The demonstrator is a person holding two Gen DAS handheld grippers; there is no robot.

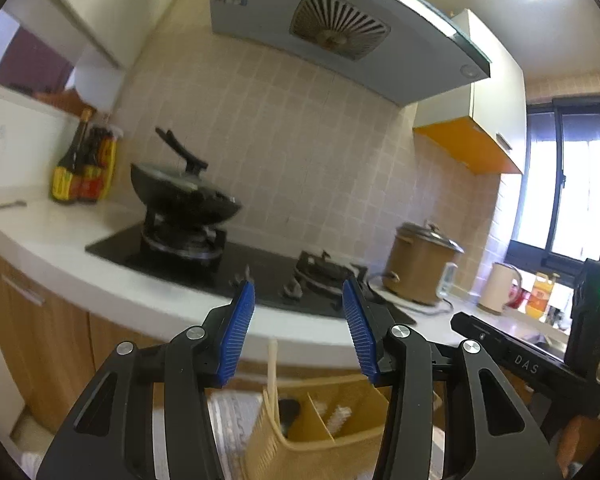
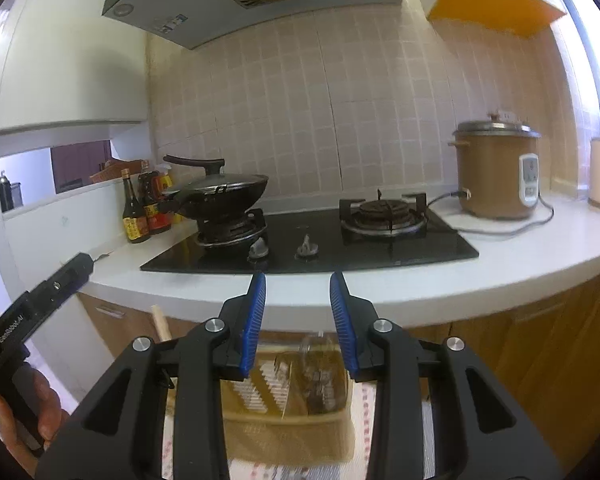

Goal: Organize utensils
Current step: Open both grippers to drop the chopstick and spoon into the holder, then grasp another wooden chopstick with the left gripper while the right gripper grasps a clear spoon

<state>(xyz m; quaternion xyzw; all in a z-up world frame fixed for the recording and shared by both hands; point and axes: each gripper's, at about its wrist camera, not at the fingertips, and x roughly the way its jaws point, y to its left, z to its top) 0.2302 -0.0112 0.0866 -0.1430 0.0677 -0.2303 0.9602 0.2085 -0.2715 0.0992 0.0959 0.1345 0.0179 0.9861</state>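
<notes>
My left gripper (image 1: 299, 292) is open and empty, raised in front of the stove. Below it sits a tan utensil basket (image 1: 320, 436) with dividers; a pale wooden stick (image 1: 272, 376) stands up in it. My right gripper (image 2: 298, 282) is open and empty, level with the counter edge. Below it the same basket (image 2: 288, 432) holds a clear glass item (image 2: 312, 372), and the wooden stick (image 2: 161, 322) shows to the left. The right gripper's body (image 1: 540, 364) shows at the right of the left wrist view; the left one (image 2: 40, 296) shows at the left of the right wrist view.
A white counter (image 2: 500, 264) carries a black gas hob (image 2: 312, 240) with a lidded wok (image 2: 220, 194) on the left burner. Sauce bottles (image 2: 144, 208) stand at the left, a brown rice cooker (image 2: 496, 172) and a cream kettle (image 1: 500, 288) at the right. The basket rests on a patterned cloth (image 2: 428, 432).
</notes>
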